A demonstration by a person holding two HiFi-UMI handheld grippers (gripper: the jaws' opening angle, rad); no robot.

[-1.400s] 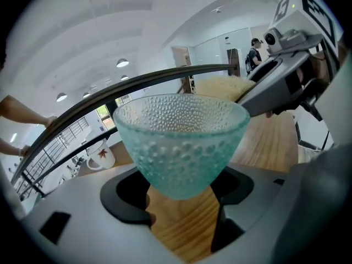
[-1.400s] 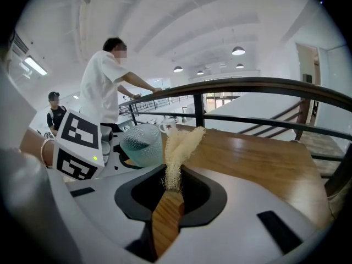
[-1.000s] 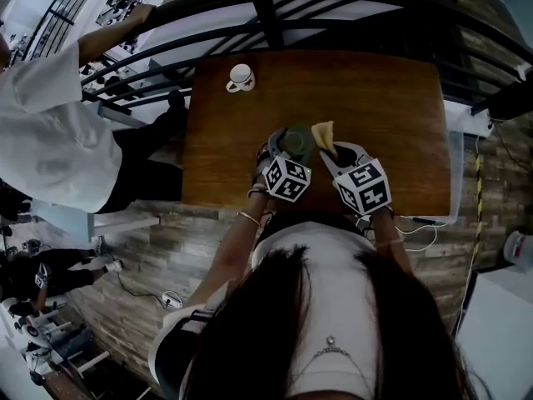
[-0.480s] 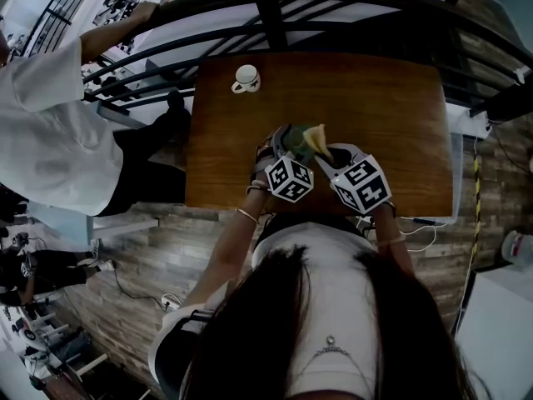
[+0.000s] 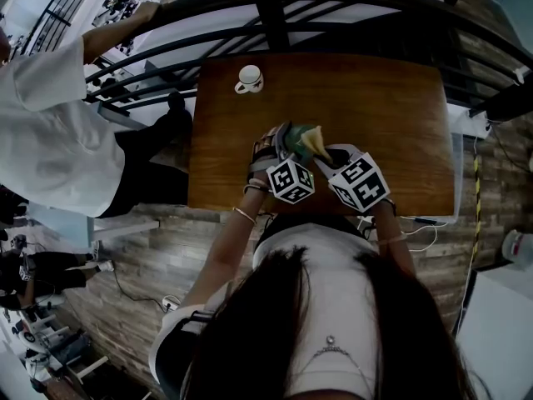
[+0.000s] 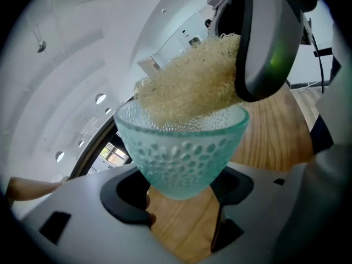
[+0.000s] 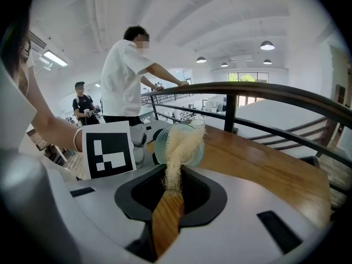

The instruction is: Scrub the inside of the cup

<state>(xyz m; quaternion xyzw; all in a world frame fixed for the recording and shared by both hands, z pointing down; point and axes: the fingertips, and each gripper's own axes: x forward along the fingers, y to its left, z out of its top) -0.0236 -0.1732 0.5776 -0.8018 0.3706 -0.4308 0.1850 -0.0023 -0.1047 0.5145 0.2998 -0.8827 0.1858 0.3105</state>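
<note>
Teal dimpled glass cup [image 6: 181, 153] sits clamped in the left gripper [image 6: 182, 190] above the desk [image 5: 391, 115]; right gripper [image 7: 175, 194], pinched on the loofah pad [image 7: 177, 144] stuffed inside, should twist it firmly round the inner wall

free: right half and far middle of table [image 5: 400, 115] bare | obstacle: white mug [image 5: 247, 78] near far-left corner | obstacle: railing [image 5: 350, 11] just beyond far edge | obstacle: person [image 5: 50, 140] standing off table's left side | tight: left gripper [image 5: 286, 142] and right gripper [image 5: 321, 151] close together at near-edge middle | cup [image 6: 181, 153] mouth filled by sponge [image 6: 192, 87], no room inside
</note>
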